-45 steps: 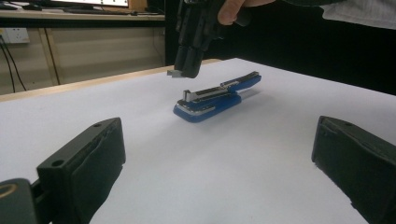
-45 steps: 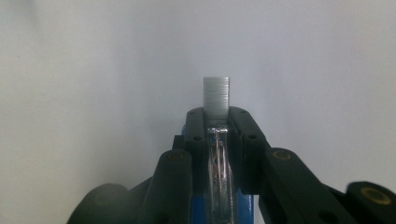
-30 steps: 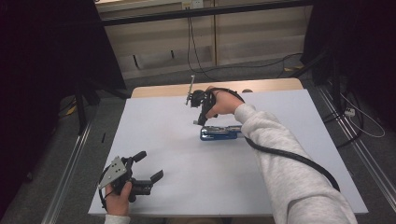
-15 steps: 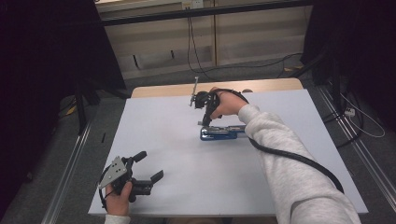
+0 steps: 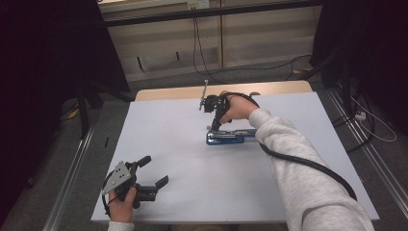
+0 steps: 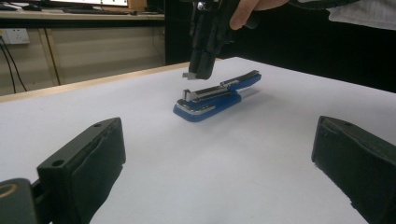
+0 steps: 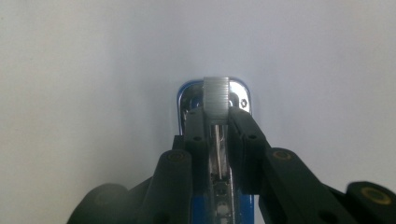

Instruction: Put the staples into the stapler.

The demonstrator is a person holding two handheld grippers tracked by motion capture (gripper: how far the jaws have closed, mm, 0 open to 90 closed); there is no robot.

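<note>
While the left gripper (image 5: pixel 150 176) rests wide open, the right gripper (image 7: pixel 216 116) pinches a staple strip (image 7: pixel 216 95) above the opened blue stapler (image 6: pixel 212 99). Loading seems begun, judging by that; seating the strip and closing remain.

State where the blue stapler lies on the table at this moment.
In the high view the blue stapler lies flat right of the table's centre, directly beneath the right tongs.

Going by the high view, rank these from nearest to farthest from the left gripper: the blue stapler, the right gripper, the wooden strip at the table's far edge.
1. Blue stapler, mid-table, to the right of the left gripper.
2. Right gripper, just above the stapler's near end.
3. Wooden strip, far edge.
</note>
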